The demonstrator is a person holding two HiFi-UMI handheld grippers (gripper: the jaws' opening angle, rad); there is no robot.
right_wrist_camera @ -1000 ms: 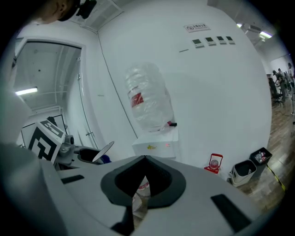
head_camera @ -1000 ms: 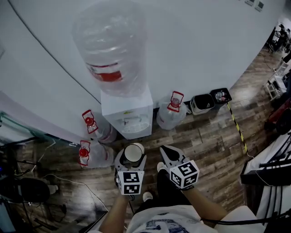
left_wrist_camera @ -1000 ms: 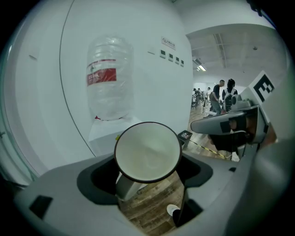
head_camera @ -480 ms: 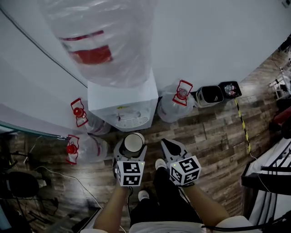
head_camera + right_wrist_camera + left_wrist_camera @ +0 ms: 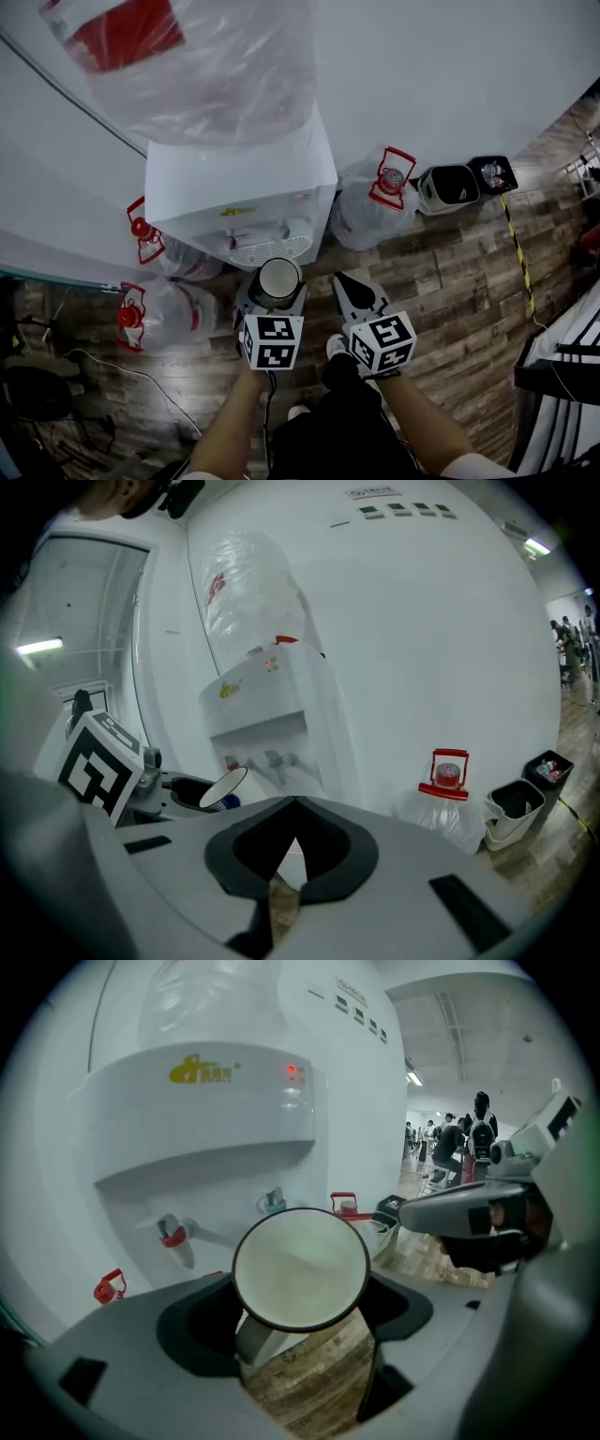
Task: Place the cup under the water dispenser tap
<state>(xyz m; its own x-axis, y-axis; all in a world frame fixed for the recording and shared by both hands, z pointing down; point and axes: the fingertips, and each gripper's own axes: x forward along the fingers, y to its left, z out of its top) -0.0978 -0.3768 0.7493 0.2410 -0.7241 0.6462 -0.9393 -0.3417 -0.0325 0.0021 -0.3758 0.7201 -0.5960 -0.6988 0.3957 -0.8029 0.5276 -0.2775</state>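
Observation:
A white water dispenser [image 5: 244, 187] with a big bottle [image 5: 178, 66] on top stands against the curved white wall. My left gripper [image 5: 274, 292] is shut on a white cup [image 5: 278, 277], held upright just in front of the dispenser's drip grille. In the left gripper view the cup [image 5: 300, 1269] sits between the jaws, below and in front of the red tap [image 5: 173, 1235] and the blue tap [image 5: 273, 1202]. My right gripper [image 5: 352, 286] is shut and empty, beside the cup on its right. The right gripper view shows the dispenser [image 5: 267, 714] and the cup [image 5: 223, 787] to the left.
Spare water jugs lie on the wood floor left of the dispenser [image 5: 155, 314] and right of it [image 5: 375, 202]. Two small bins [image 5: 450, 187] stand further right by the wall. Yellow-black tape [image 5: 518, 248] runs across the floor. Cables lie at the left [image 5: 103, 361].
Both grippers and the view have come closer to the dispenser. The cup has moved from well in front of it up to its drip grille, still held.

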